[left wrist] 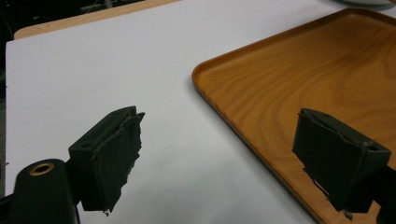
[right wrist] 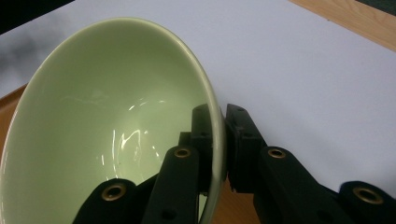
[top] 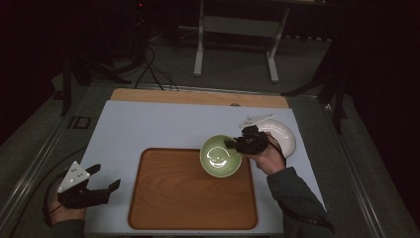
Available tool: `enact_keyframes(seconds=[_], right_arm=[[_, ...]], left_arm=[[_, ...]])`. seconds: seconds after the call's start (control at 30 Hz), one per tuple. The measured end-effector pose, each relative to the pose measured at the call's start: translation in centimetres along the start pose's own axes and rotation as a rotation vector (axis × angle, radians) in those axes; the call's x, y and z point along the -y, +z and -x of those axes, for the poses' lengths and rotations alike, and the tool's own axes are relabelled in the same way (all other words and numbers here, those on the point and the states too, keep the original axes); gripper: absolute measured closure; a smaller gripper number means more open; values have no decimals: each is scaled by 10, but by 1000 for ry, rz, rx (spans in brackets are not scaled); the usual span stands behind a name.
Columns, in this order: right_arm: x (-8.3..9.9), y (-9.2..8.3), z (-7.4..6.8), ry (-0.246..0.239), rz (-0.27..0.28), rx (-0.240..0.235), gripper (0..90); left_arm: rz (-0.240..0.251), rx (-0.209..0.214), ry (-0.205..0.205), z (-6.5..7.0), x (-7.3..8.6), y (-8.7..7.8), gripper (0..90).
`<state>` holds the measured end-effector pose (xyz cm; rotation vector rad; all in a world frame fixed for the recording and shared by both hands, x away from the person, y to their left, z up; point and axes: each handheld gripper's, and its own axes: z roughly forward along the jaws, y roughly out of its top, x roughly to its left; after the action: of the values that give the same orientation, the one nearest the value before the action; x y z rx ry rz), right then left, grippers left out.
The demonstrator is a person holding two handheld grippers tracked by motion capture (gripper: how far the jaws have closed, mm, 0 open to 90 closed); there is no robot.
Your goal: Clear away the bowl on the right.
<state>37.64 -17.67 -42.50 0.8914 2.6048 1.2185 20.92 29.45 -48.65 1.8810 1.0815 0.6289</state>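
A pale green bowl [top: 220,156] hangs over the far right corner of the wooden tray [top: 188,198]. My right gripper [top: 234,144] is shut on its rim, one jaw inside and one outside, as the right gripper view shows on the bowl [right wrist: 107,126] with the gripper [right wrist: 219,140]. My left gripper [top: 104,178] stands open at the table's near left, apart from the tray. In the left gripper view its jaws [left wrist: 224,158] are spread wide over the white mat, with the tray's [left wrist: 299,84] left edge between them.
A white bowl [top: 282,134] sits on the white mat [top: 148,124] just behind my right hand. The wooden tabletop [top: 198,96] shows past the mat's far edge. Cables and a metal stand lie on the floor beyond.
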Motion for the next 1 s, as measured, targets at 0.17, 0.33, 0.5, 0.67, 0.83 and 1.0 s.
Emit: enact_keyframes(seconds=[0.17,0.33,0.5,0.67,0.83,1.0], right_arm=[[-1,4,-4,-6,0,-11,826],[0,7,-6,-6,0,-18,826],[-1,9,-9,-13,-2,-29,826],[-3,12,-12,-16,-4,-36,826],[-5,15,-15,-26,-7,-42,826],[-5,18,-19,-27,-9,-52,826]], left_arm=[[1,-1,0,0,0,0,151],[1,-2,0,0,0,-1,150],[1,-2,1,0,0,0,151],[5,-3,-3,0,0,-1,151],[4,-2,1,0,0,-1,151],[7,-1,3,1,-1,-1,151]])
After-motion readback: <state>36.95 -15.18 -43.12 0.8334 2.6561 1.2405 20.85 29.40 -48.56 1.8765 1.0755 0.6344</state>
